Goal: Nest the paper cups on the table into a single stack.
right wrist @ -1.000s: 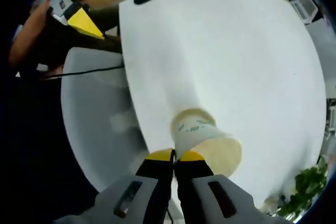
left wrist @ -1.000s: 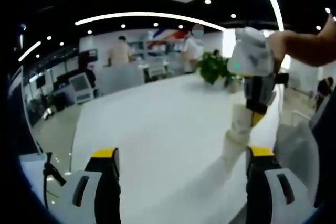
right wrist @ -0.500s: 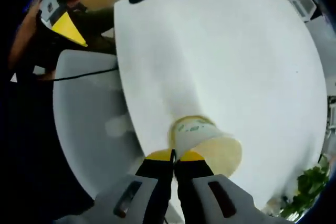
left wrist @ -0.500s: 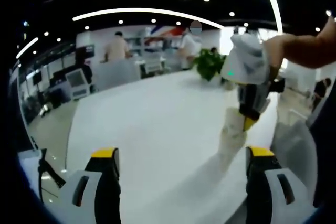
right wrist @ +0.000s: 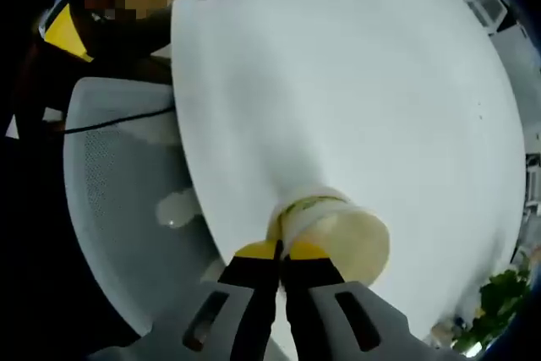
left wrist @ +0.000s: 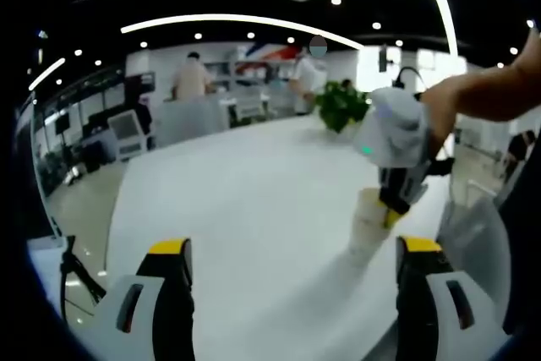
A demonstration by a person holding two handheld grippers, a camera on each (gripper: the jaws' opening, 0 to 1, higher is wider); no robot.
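Cup stack: the paper cups (right wrist: pixel 331 230) look nested into one stack, upright at the counter's right side near the edge; I judge the nesting nearly done.
Right tool (right wrist: pixel 280 250): I have it pinched narrow on the top cup's rim, reaching down from above; the stack's long axis runs downward, away from it toward the counter.
Left tool (left wrist: pixel 292 253): I hold it wide, nothing between the jaws, with the stack (left wrist: pixel 369 220) ahead and right.
Counter (left wrist: pixel 254 183): white.
Far end: a potted plant (left wrist: pixel 340 105).
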